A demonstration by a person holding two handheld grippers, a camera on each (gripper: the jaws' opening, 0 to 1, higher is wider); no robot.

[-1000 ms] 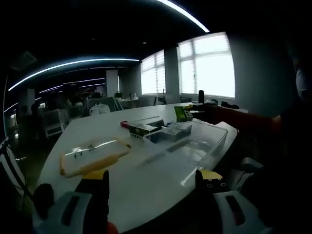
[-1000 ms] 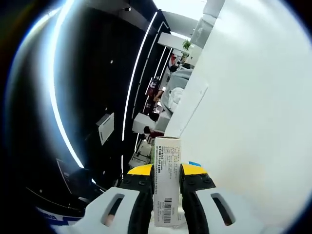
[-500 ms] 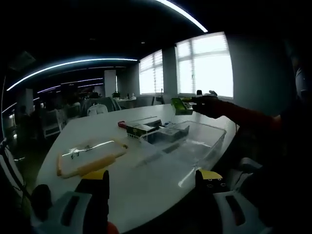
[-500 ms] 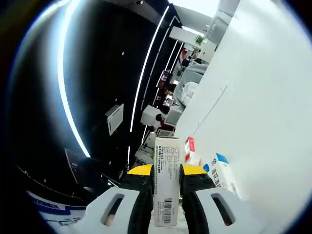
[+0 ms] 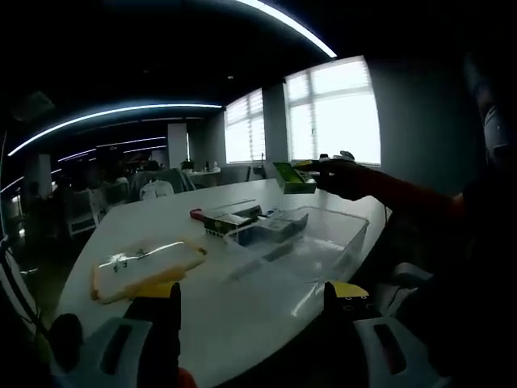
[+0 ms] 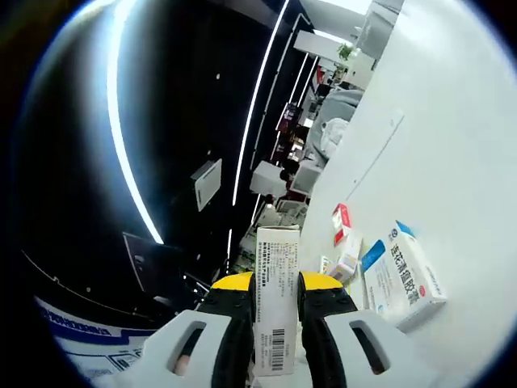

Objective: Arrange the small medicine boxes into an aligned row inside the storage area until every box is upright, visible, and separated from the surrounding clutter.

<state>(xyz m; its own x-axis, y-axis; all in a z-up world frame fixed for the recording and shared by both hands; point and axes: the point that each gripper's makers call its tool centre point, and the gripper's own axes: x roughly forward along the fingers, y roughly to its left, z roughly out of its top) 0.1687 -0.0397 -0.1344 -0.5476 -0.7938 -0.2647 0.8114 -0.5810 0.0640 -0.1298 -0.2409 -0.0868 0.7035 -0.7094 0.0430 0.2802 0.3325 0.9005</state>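
My right gripper (image 6: 275, 287) is shut on a white medicine box (image 6: 275, 303) printed with small text and a barcode. The view is rolled, with the white table (image 6: 452, 145) on the right. On it lie a blue-and-white medicine box (image 6: 406, 275) and a red-and-white box (image 6: 342, 221). In the left gripper view my left gripper (image 5: 254, 295) stands open above the table's near edge. Farther off, the right gripper (image 5: 323, 171) holds a green box (image 5: 287, 176) above a clear storage bin (image 5: 323, 234). Several medicine boxes (image 5: 234, 218) lie at the bin's far end.
A flat tray with an orange rim (image 5: 141, 267) lies on the table to the left of the bin. Bright windows (image 5: 331, 117) stand behind the table. Office chairs and desks (image 5: 153, 182) fill the dim room beyond. A person's dark sleeve (image 5: 420, 198) reaches in from the right.
The right gripper has lifted the held box higher above the bin. The right gripper view has swung, bringing the blue-and-white and red-and-white boxes into sight. The left gripper has barely moved.
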